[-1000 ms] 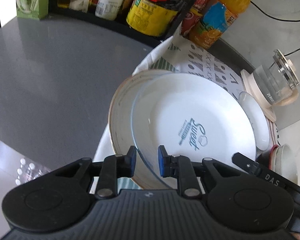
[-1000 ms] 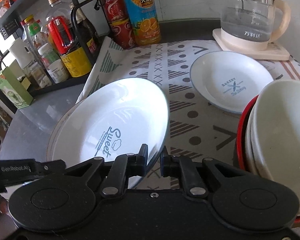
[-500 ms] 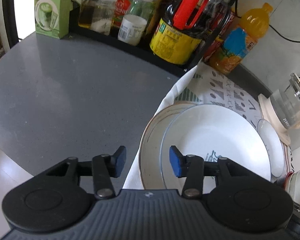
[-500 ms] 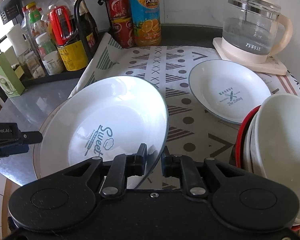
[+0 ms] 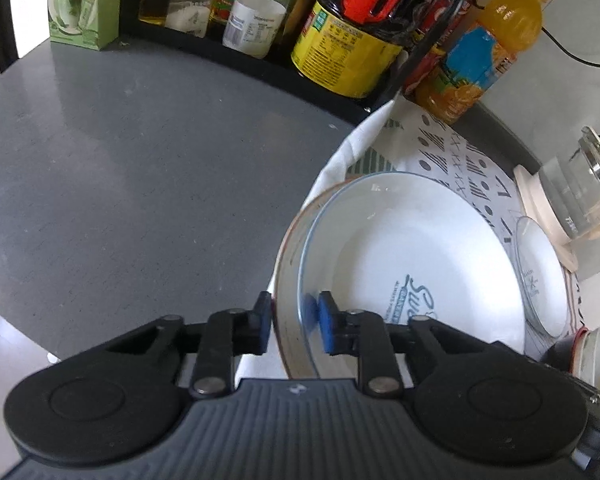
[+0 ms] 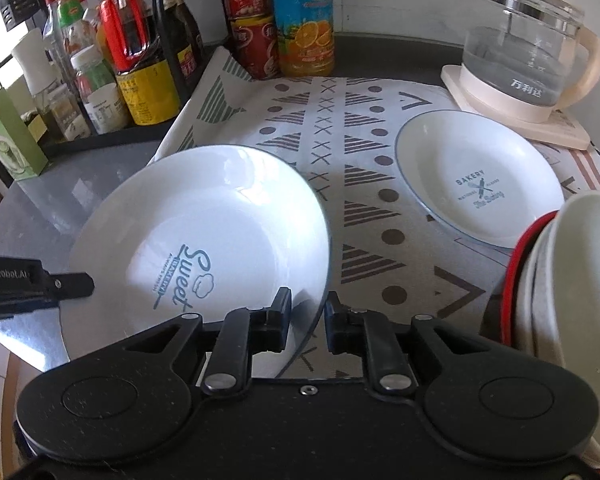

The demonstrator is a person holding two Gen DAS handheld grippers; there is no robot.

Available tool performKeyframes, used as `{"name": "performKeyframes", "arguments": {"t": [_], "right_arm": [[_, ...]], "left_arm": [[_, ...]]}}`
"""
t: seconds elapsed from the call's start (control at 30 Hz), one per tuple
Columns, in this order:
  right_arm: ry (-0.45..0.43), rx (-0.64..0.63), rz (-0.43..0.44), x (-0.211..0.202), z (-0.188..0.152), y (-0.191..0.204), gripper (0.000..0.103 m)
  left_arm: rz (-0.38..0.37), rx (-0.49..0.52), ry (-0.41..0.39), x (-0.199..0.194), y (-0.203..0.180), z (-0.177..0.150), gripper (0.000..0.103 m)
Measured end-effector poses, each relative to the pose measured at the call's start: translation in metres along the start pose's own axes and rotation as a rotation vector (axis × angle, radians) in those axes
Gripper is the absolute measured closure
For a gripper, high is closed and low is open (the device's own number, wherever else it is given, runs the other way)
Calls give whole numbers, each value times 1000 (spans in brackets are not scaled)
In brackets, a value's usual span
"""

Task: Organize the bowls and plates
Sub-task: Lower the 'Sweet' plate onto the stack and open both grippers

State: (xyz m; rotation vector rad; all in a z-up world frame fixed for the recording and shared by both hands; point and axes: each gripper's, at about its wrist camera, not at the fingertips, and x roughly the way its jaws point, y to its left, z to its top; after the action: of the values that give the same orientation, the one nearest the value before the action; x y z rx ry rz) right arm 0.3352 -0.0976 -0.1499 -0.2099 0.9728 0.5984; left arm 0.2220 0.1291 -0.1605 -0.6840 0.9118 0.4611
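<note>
Mid-stacking here — "Sweet" plate (image 6: 196, 236) pinched at its near rim in the right gripper (image 6: 308, 316), left gripper (image 5: 290, 326) straddling both stacked rims, grip unclear — next probably releasing, then fetching the "Bakery" plate (image 6: 478, 178) ahead-right.

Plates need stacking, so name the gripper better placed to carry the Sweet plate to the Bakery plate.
Right, probably: the right gripper clamps the Sweet plate at its rim on the side nearest the Bakery plate; the left gripper straddles two rims, farther away.
</note>
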Motion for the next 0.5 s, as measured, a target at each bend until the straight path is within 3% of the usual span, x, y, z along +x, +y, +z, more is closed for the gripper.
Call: {"name": "performKeyframes", "arguments": {"t": [0.07,0.13,0.5], "right_arm": [[-8,-18,4,-1,1,3,87],[-18,-36,-7,-1,2,6,88],[-24,-16,24,-10,4,3,85]], "left_arm": [[8,-7,-7,-1,2,2,92],[-2,-21,-2,-1,6,4,93],[30,20,25,-5,0,4,88]]}}
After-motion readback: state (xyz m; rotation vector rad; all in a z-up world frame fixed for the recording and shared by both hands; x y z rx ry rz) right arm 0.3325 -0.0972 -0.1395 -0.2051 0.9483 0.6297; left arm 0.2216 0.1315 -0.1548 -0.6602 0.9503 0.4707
